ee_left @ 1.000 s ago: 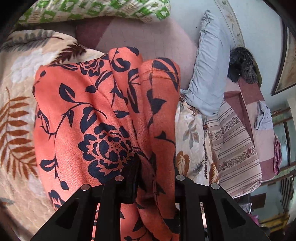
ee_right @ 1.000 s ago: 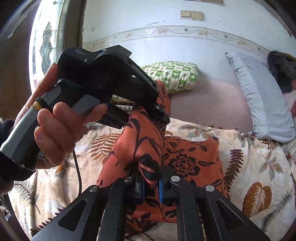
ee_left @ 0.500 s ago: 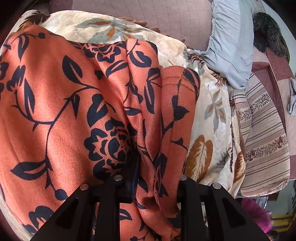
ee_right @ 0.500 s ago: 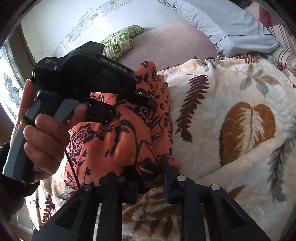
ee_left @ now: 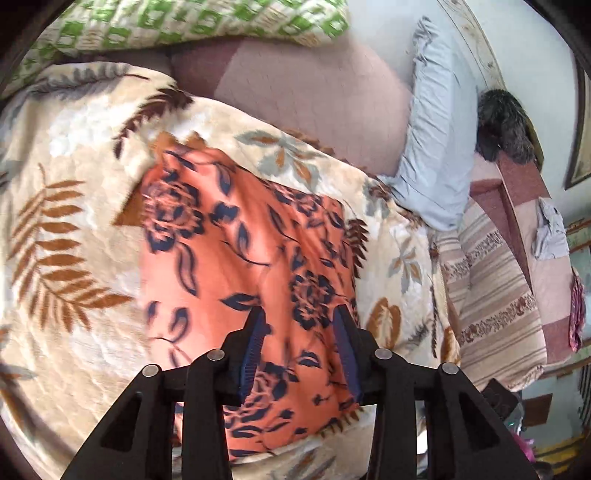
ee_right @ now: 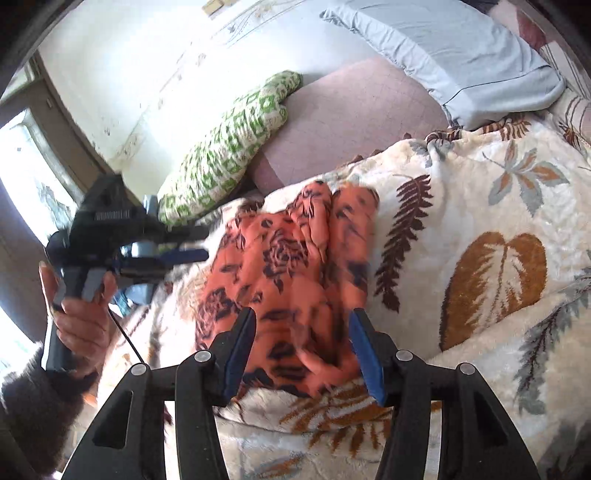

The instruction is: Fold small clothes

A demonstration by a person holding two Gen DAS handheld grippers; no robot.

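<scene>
Orange garment: small, salmon-orange cloth printed with dark navy roses, leaves and vines. Lying on the cream fleece blanket with brown fern leaves, spread fairly flat in the left wrist view, roughly rectangular, edges blurred. In the right wrist view bunched into soft ridges at the far end, flatter toward the camera.

Left to right, left wrist view: green-and-white patterned pillow at top left; blanket; garment at centre; mauve bedsheet behind; pale blue pillow; dark furry item at far right; striped cover below it.

Left gripper: jaws parted, just been opening, blue pads clear of the cloth, garment visible in the gap beneath, nothing pinched. In the right wrist view seen at far left, held by a hand in a dark furry sleeve.

Right gripper: jaws wide apart, just been opening, pads off the cloth, garment lying loose between and below them.

Against one second ago: then lifted and draped in both closed grippers, hanging in folds; now released and resting on the blanket. Left gripper then close over the cloth; now off to the left of it.
</scene>
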